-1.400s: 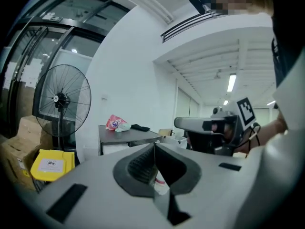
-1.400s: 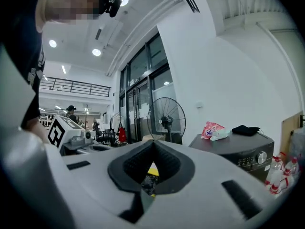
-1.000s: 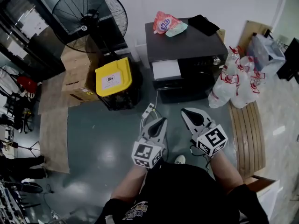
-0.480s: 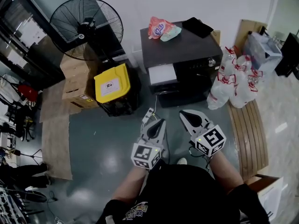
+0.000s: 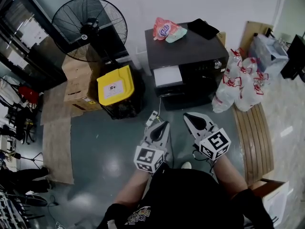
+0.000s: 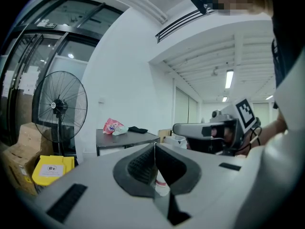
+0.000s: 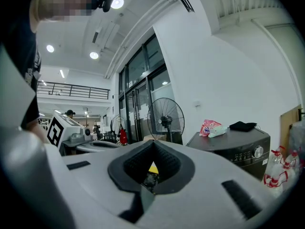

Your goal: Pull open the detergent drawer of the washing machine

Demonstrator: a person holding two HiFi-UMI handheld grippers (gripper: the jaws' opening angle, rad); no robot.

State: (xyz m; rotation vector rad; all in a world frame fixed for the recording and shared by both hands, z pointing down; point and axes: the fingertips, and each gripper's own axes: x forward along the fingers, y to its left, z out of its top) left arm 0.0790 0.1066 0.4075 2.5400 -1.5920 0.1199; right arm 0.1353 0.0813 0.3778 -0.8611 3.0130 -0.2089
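A dark washing machine (image 5: 190, 51) stands against the far wall, and its white detergent drawer front (image 5: 167, 75) sits at the upper left of its face. The drawer looks closed. My left gripper (image 5: 165, 124) and right gripper (image 5: 187, 115) hover side by side above the floor, a short way in front of the machine and touching nothing. Both are shut and empty. In the left gripper view the jaws (image 6: 155, 145) meet, with the machine (image 6: 125, 140) ahead at the left. The right gripper view shows the closed jaws (image 7: 152, 142) and the machine (image 7: 238, 147) at the right.
A pink bag (image 5: 163, 27) and a black cloth (image 5: 206, 27) lie on the machine. A standing fan (image 5: 90, 20), cardboard boxes (image 5: 76, 80) and a yellow-lidded bin (image 5: 116, 83) stand to its left. Bags of bottles (image 5: 240, 82) and a wooden bench (image 5: 255, 137) are at the right. A power strip (image 5: 151, 115) lies on the floor.
The head view has shifted a little. Both grippers stay in place and remain shut.
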